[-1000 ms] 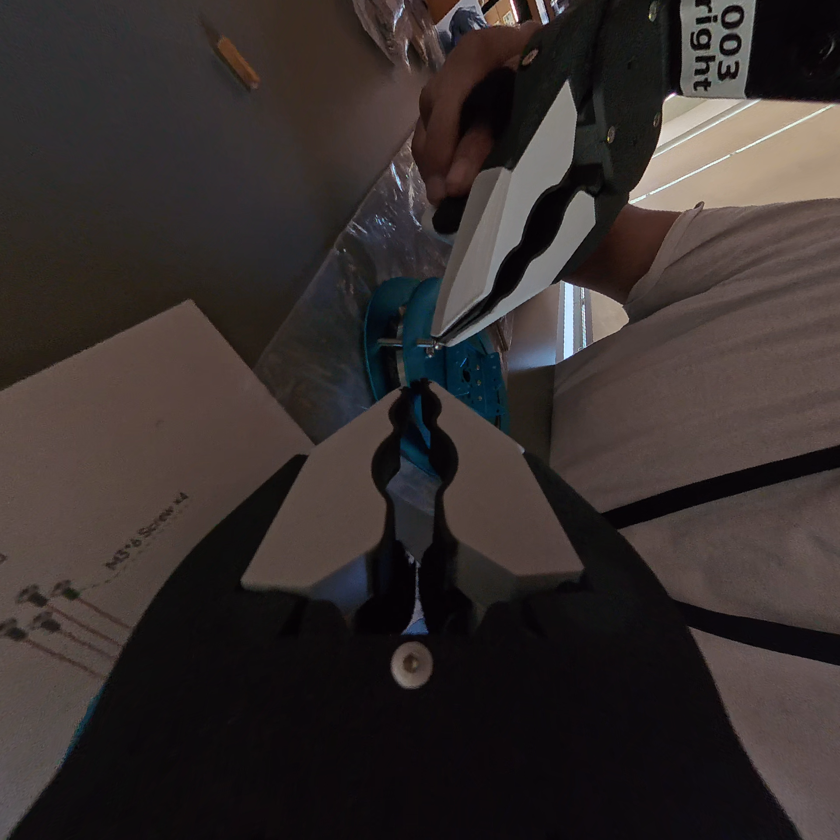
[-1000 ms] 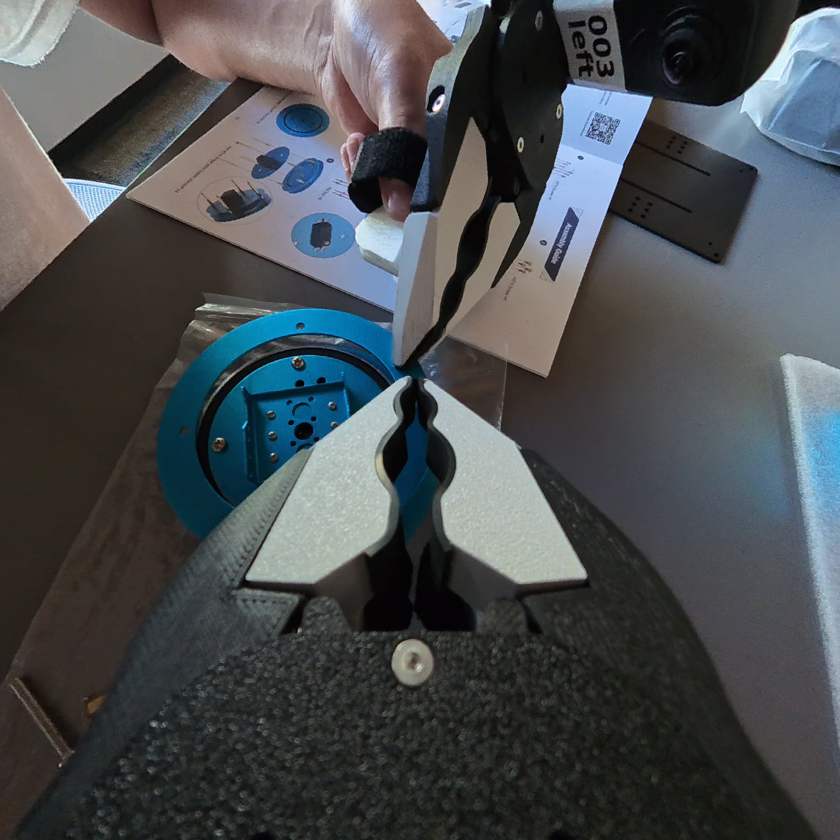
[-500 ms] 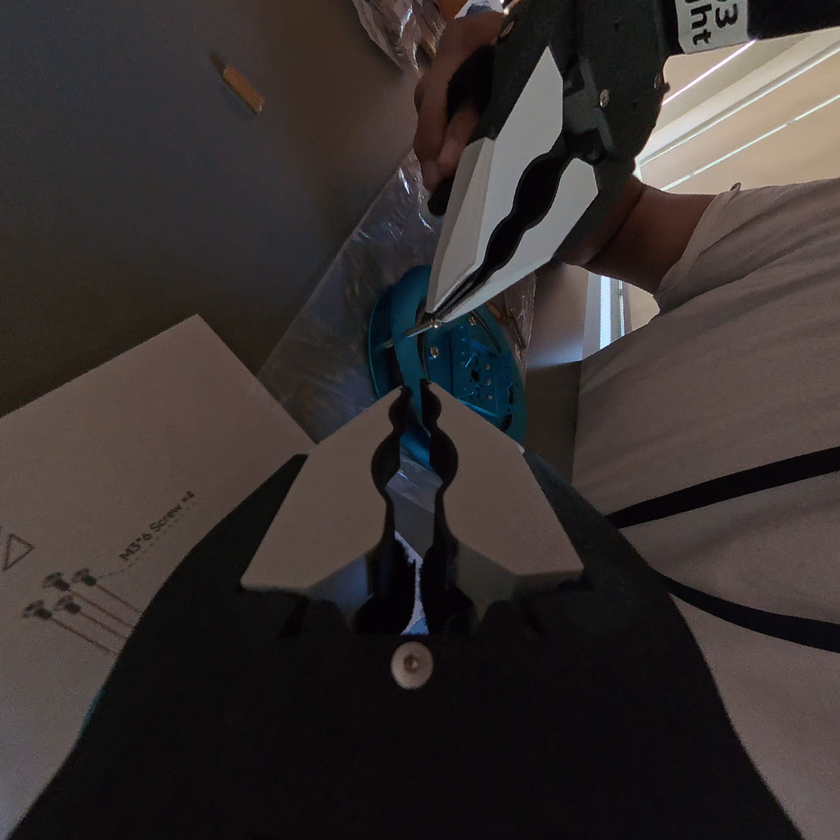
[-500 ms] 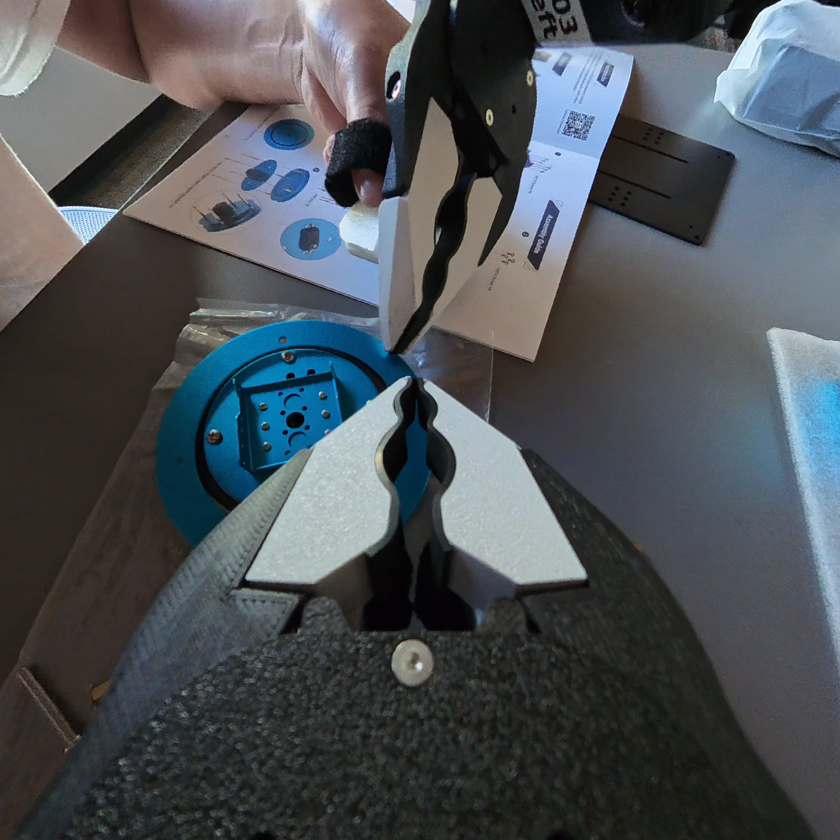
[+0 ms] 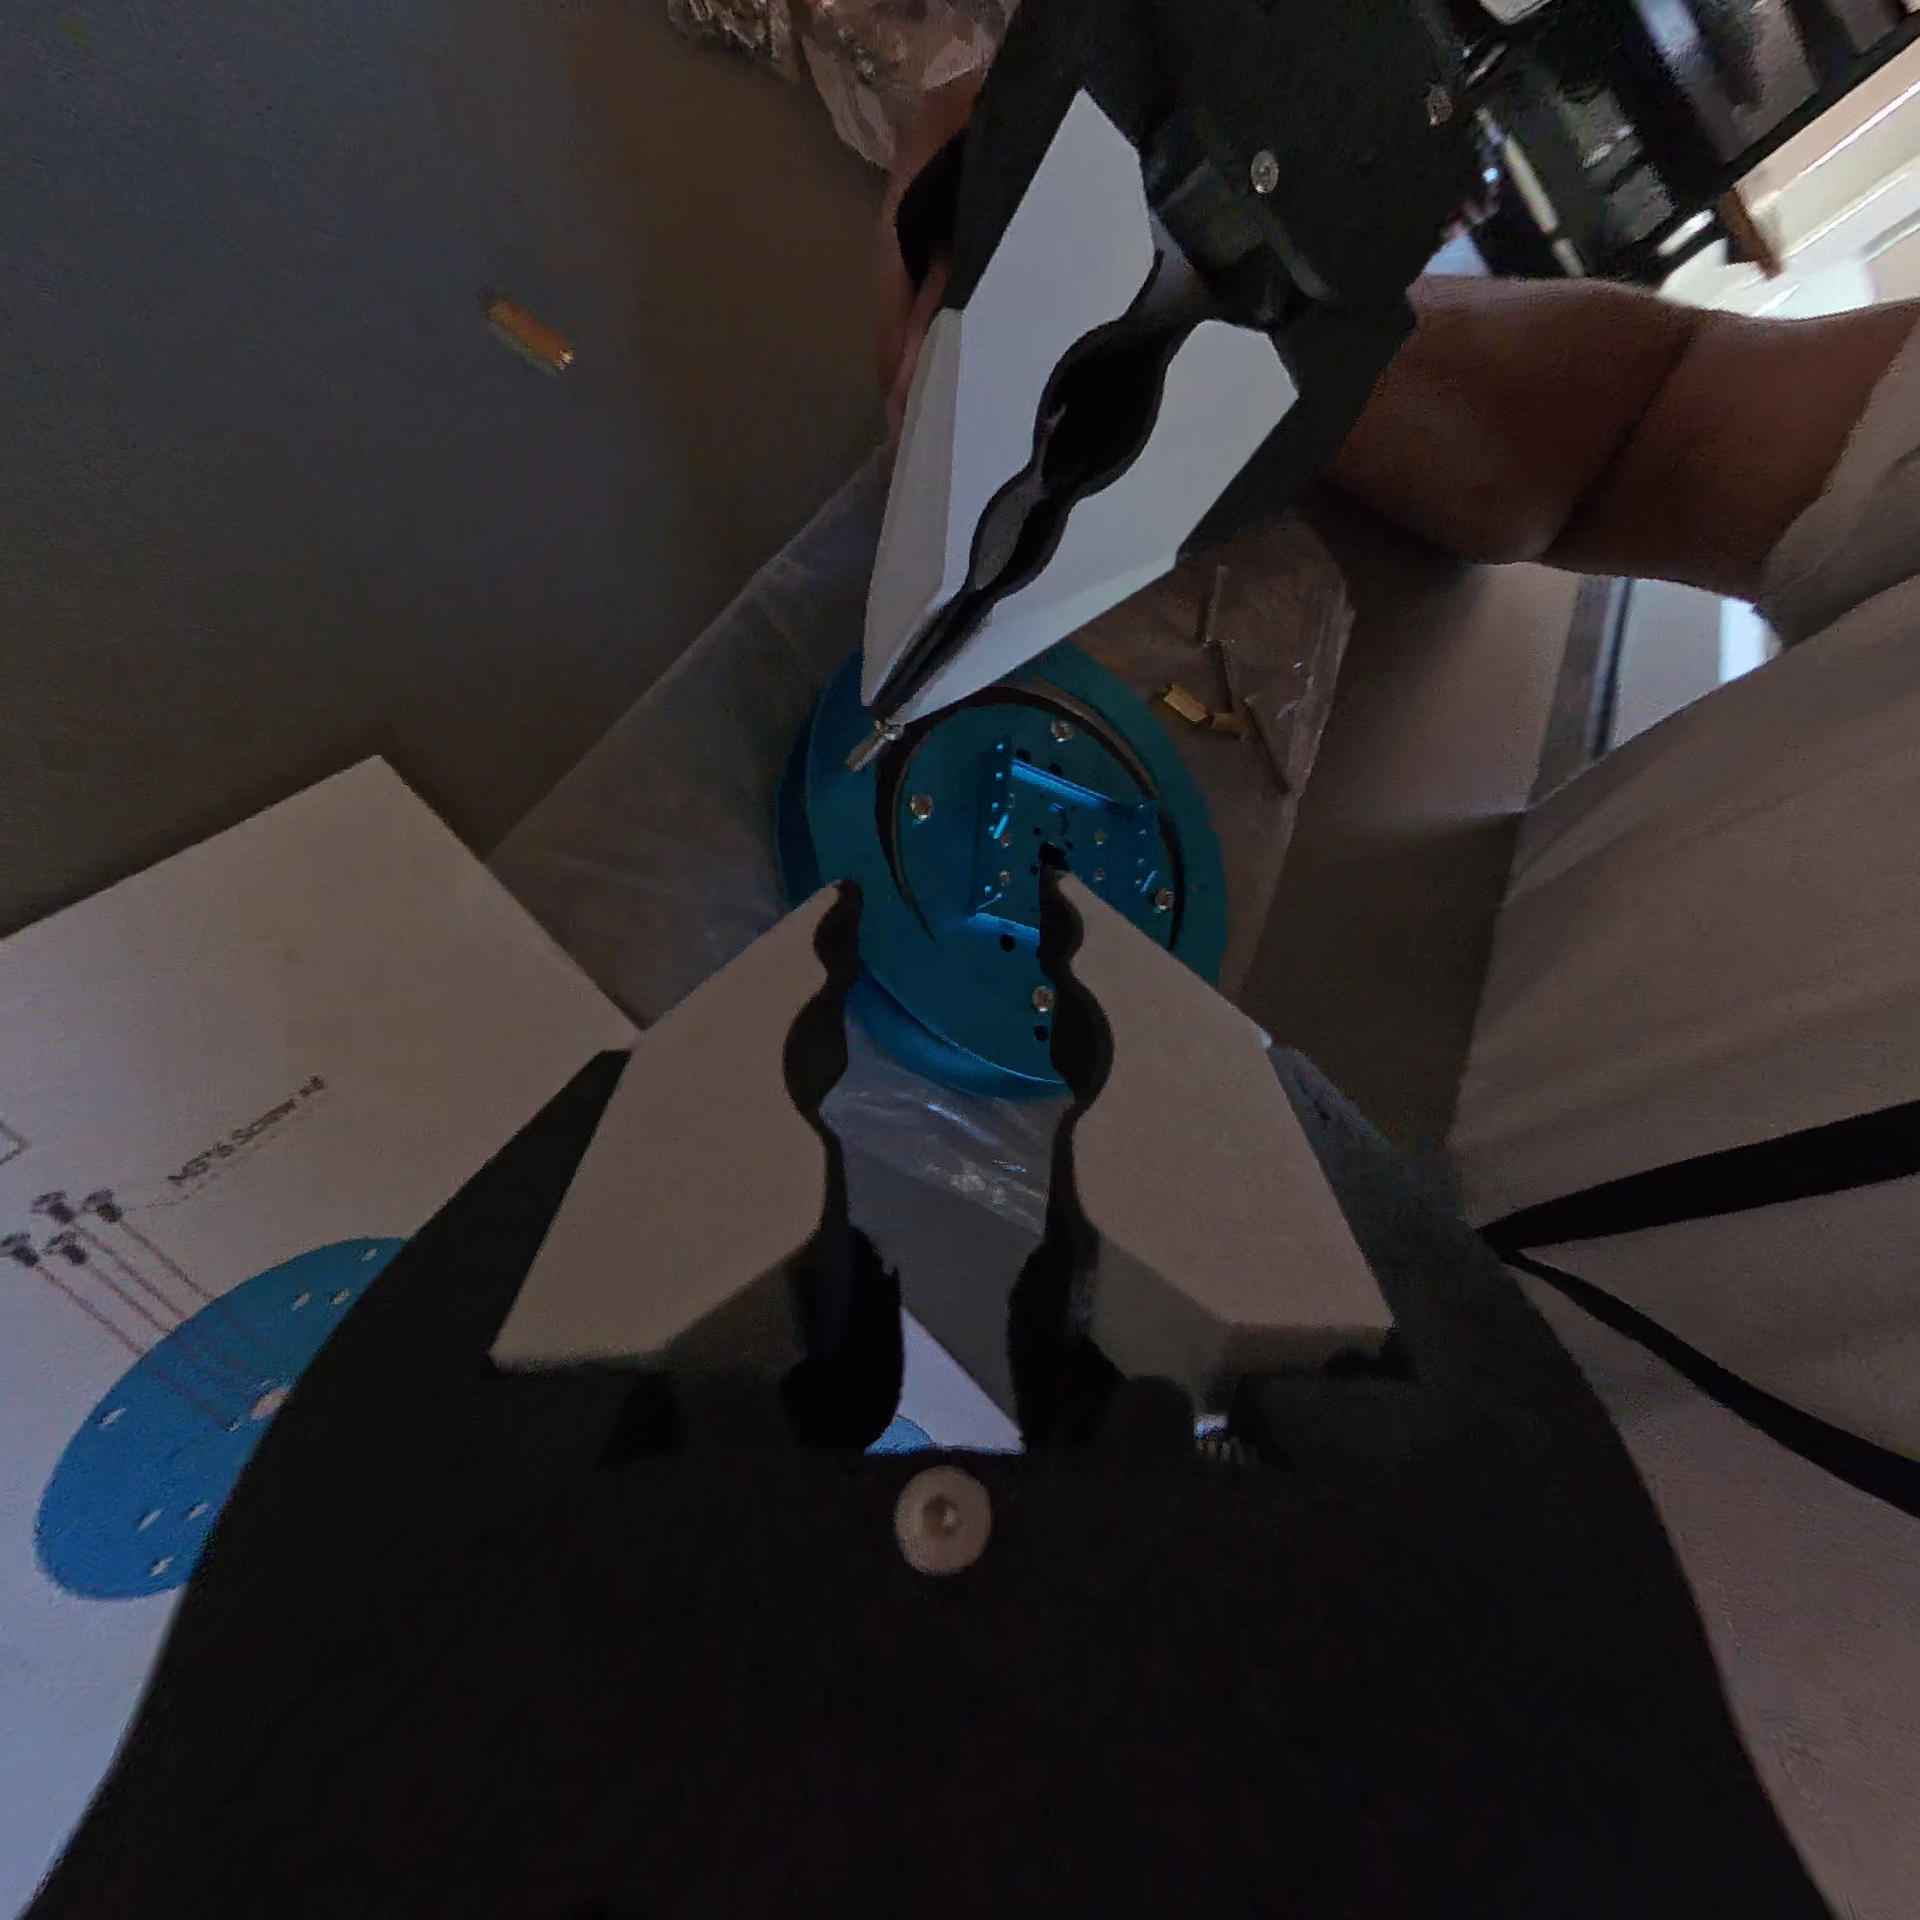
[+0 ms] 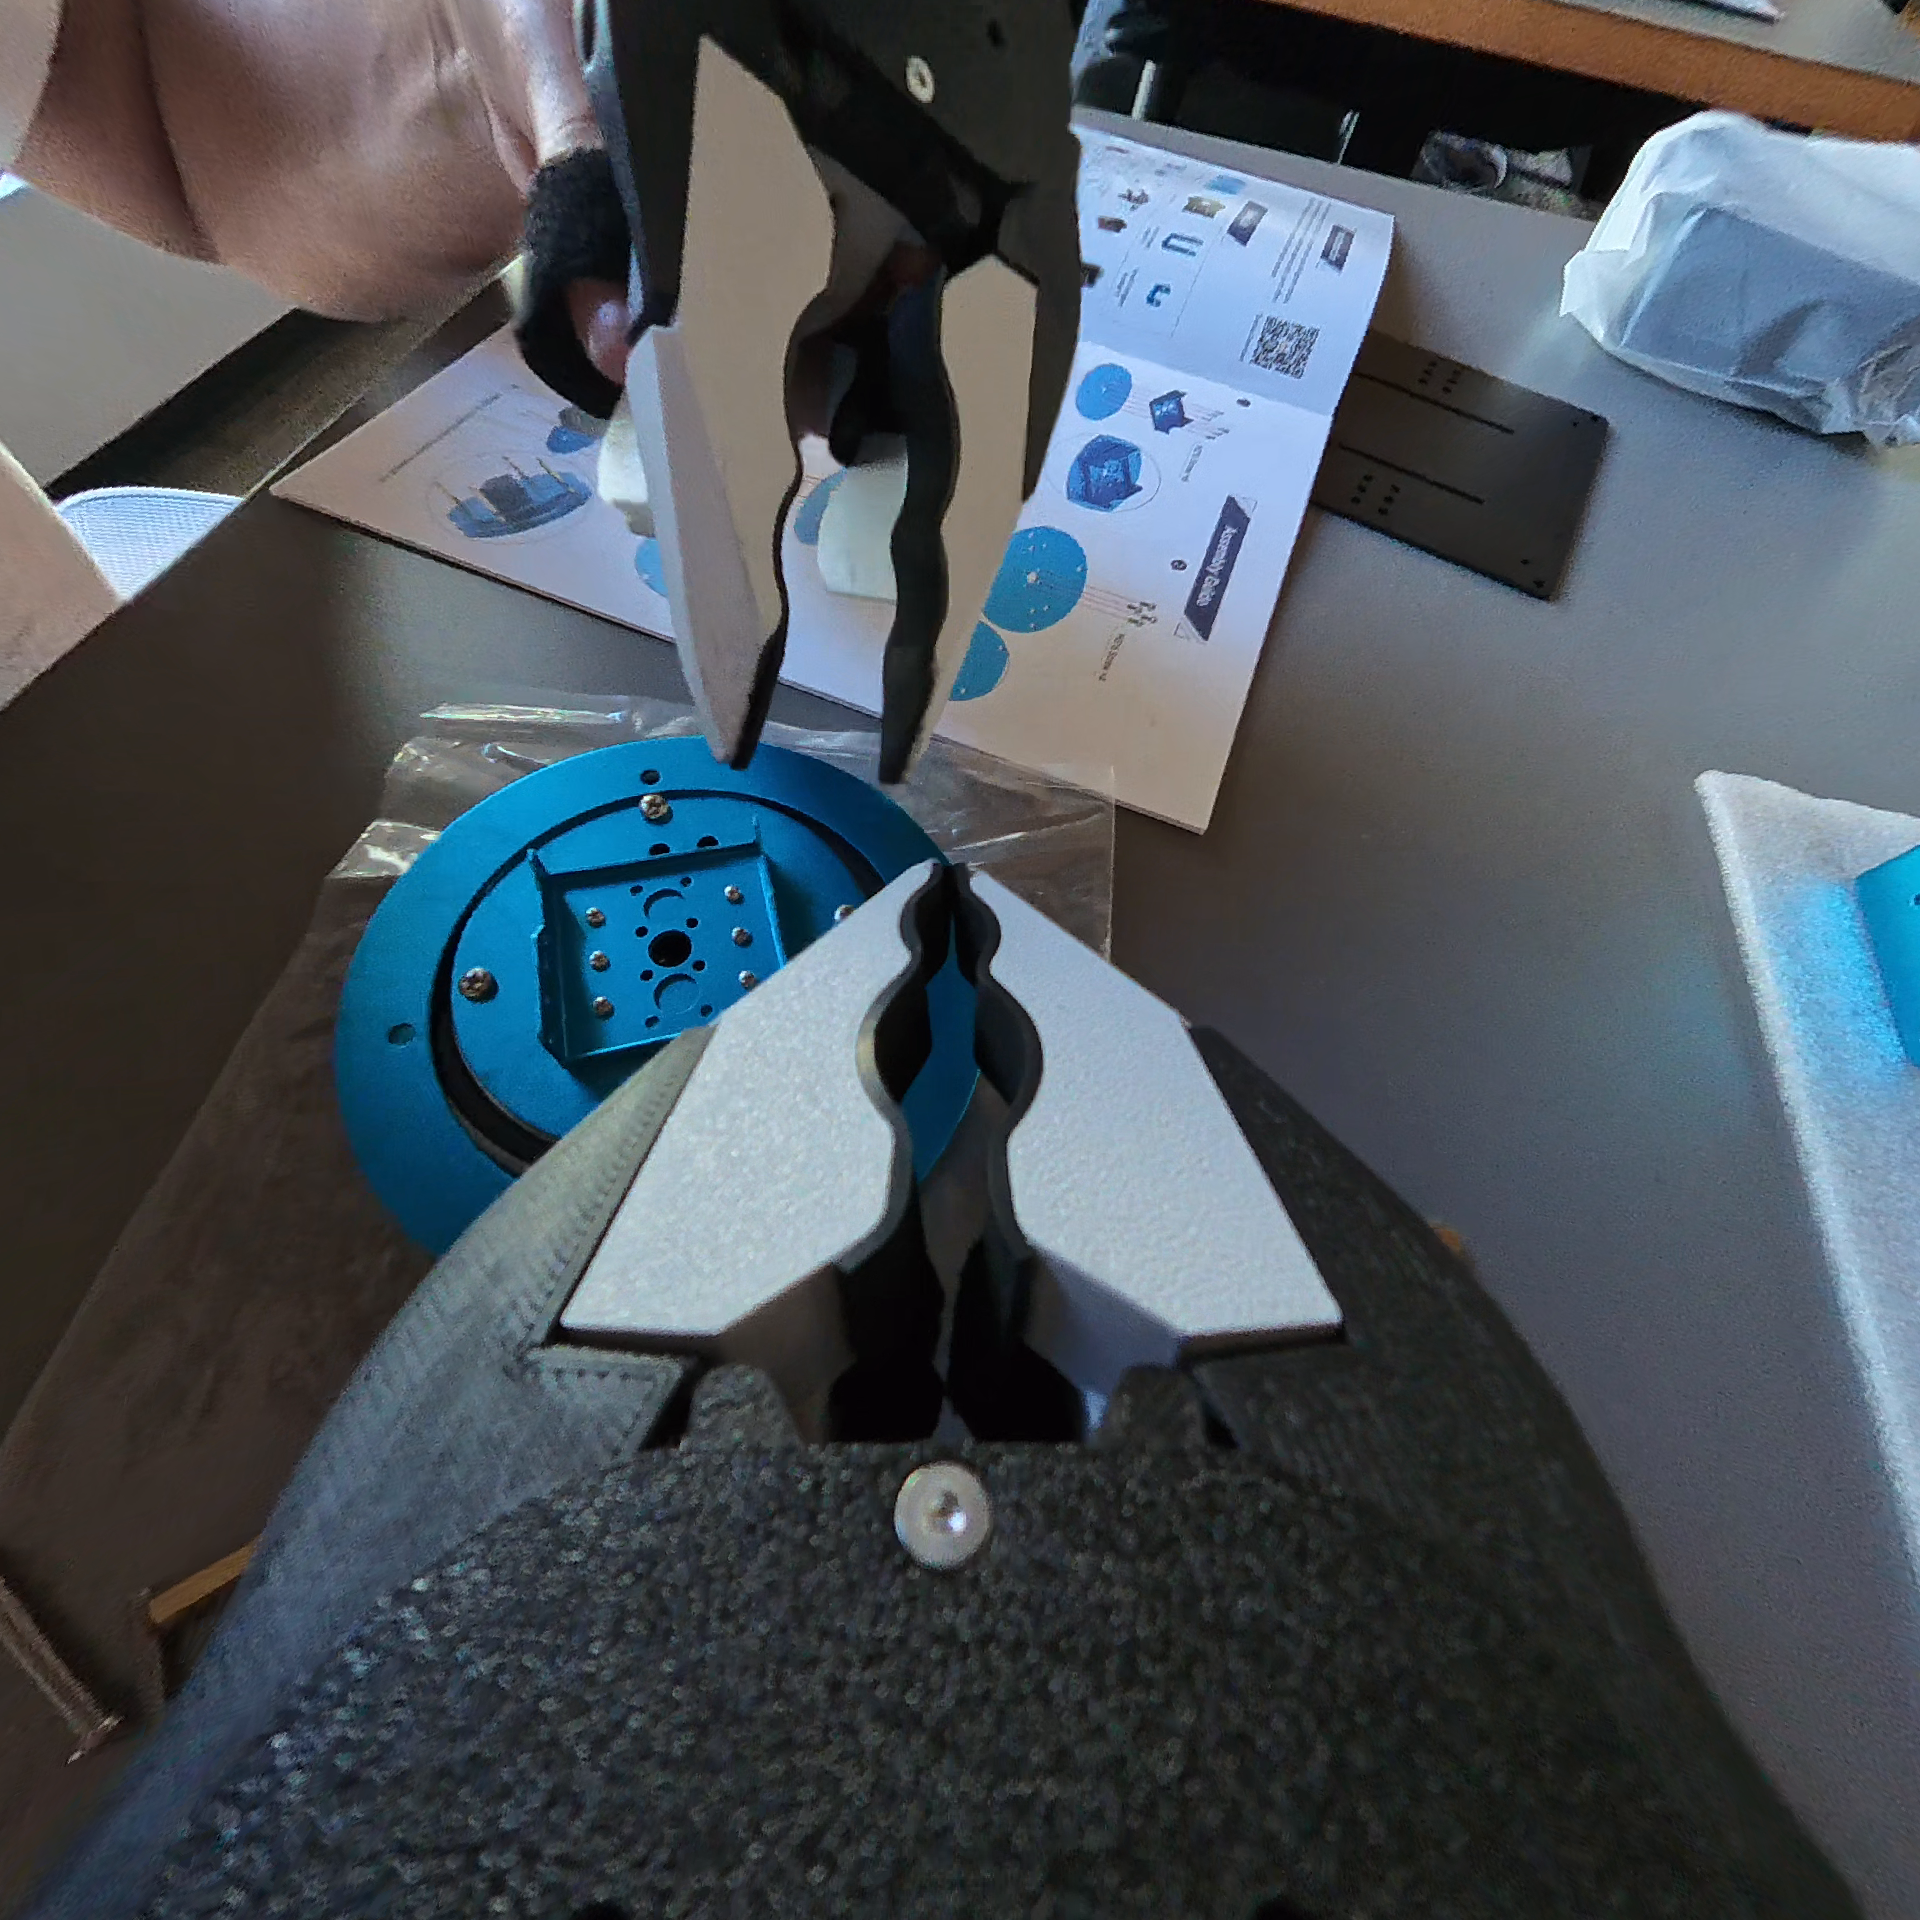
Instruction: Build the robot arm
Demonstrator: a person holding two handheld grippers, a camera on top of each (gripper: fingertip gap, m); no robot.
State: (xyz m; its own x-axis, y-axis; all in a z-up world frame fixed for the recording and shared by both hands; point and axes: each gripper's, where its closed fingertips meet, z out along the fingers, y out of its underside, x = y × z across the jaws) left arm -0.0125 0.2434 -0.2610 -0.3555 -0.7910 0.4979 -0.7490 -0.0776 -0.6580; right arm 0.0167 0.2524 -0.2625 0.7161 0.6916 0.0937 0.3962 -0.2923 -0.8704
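There was the blue disc (image 6: 665, 956), lying flat on its clear plastic bag (image 6: 1018, 821) on the grey table (image 6: 1403, 935), with a square bracket (image 6: 660, 945) screwed into its middle. And look at the right gripper (image 5: 894, 717): clenched tight, with a small screw (image 5: 873, 746) pinched at the very tips. In the left wrist view the screw hung just over the disc's outer ring, tilted, not yet touching so far as I could tell. From the right gripper's own camera the screw was hidden behind the closed tips.

The left gripper (image 5: 951, 894) was released, jaws standing well apart and nothing between them. It hovered over the far rim of the disc, opposite the right one, tips (image 6: 816, 764) pointing down at the ring, close but apparently not in contact.

Beyond the disc lay a printed instruction sheet (image 6: 1195, 644), and past that a black perforated plate (image 6: 1455, 457). To the disc's right sat a white foam slab (image 6: 1787, 935); farther back, a parcel in white wrap (image 6: 1756, 270). A couple of brass bits (image 5: 1195, 707) rested on the bag just beside the disc.
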